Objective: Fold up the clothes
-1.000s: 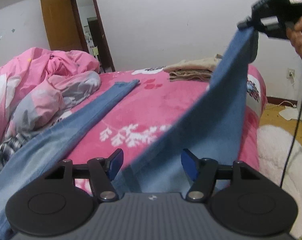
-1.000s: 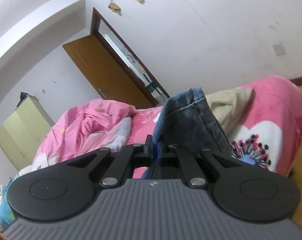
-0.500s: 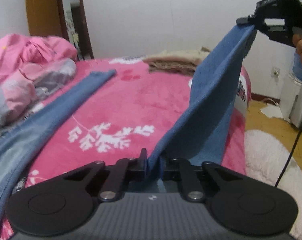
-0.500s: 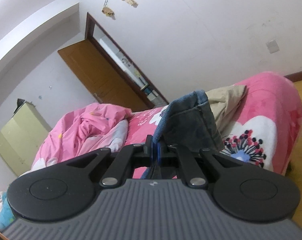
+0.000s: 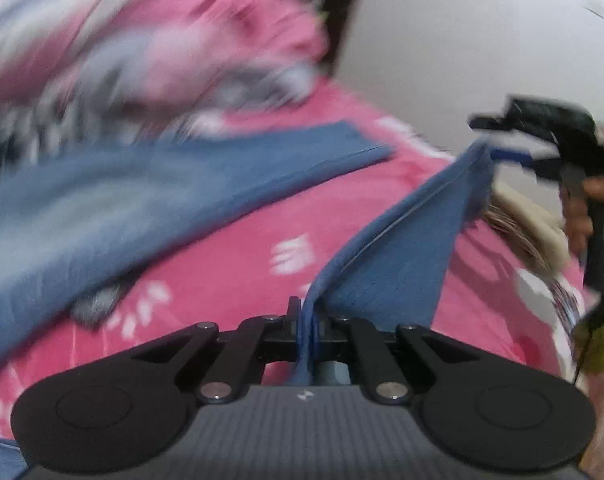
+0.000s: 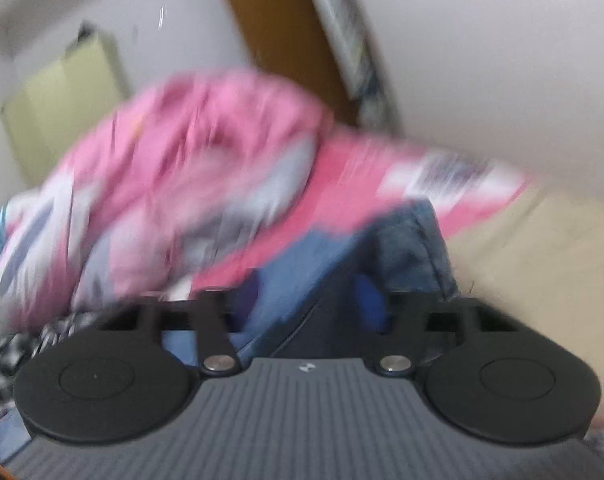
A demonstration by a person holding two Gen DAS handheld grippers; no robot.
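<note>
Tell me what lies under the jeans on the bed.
Under the jeans lies the pink floral blanket, with a grey patch poking out at their lower edge. Anything else beneath is covered by denim.

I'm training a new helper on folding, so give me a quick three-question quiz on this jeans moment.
1. True or false: the left tongs are shut on the jeans.
2. The right tongs are: A) clamped shut, B) open with denim between the pads.
3. What beige thing lies on the pink bedspread behind the lifted jeans leg?

Key: 1 true. 2 B; they have just been opening. 3 a pile of folded beige clothes.
</note>
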